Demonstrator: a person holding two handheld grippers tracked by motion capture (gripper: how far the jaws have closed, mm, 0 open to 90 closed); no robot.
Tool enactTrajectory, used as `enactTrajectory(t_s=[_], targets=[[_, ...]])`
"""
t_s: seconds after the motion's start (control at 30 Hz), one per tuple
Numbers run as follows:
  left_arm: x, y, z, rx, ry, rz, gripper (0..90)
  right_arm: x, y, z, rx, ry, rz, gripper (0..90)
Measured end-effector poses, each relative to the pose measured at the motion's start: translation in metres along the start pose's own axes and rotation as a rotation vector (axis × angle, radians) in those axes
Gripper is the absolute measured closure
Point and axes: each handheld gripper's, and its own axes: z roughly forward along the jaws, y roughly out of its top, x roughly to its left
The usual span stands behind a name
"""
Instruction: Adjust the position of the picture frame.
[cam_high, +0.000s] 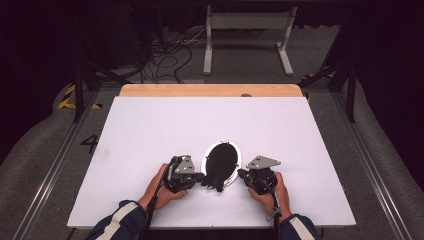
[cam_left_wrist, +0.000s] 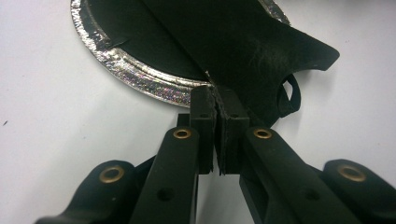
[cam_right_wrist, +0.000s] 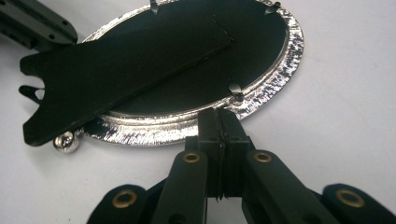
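An oval silver picture frame (cam_high: 204, 161) lies face down on the white table, its black backing up. A black easel stand (cam_high: 216, 181) lies across the backing, its foot toward me. My left gripper (cam_high: 202, 178) is shut, and in the left gripper view its tips (cam_left_wrist: 215, 93) meet at the frame's rim (cam_left_wrist: 135, 74), right at the stand's edge (cam_left_wrist: 252, 42). I cannot tell if anything is pinched there. My right gripper (cam_high: 241, 174) is shut too, its tips (cam_right_wrist: 219, 114) against the rim (cam_right_wrist: 280, 70) below a small metal tab (cam_right_wrist: 234, 88). The stand (cam_right_wrist: 116, 79) reaches left toward the left gripper (cam_right_wrist: 42, 23).
The white table top (cam_high: 200, 120) spreads wide around the frame, with a wooden strip (cam_high: 210, 90) at its far edge. A small silver ball foot (cam_right_wrist: 65, 142) sits at the frame's rim. Beyond the table stand a white metal support (cam_high: 247, 35) and loose cables (cam_high: 165, 57) on the floor.
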Motion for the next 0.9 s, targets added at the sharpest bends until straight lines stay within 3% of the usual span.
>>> enactTrajectory(t_s=[0.43,0.63,0.9], targets=[[-0.007,0.008,0.007,0.004,0.004,0.003,87.3,-0.011,0.001,0.002,-0.011,-0.034,0.013,89.9],[-0.006,0.009,0.009,-0.002,0.004,-0.001,87.3,-0.014,0.003,0.005,-0.018,-0.042,0.049,90.0],[-0.006,0.009,0.009,0.002,0.006,0.003,87.3,-0.013,0.003,0.006,-0.016,-0.049,0.041,90.0]])
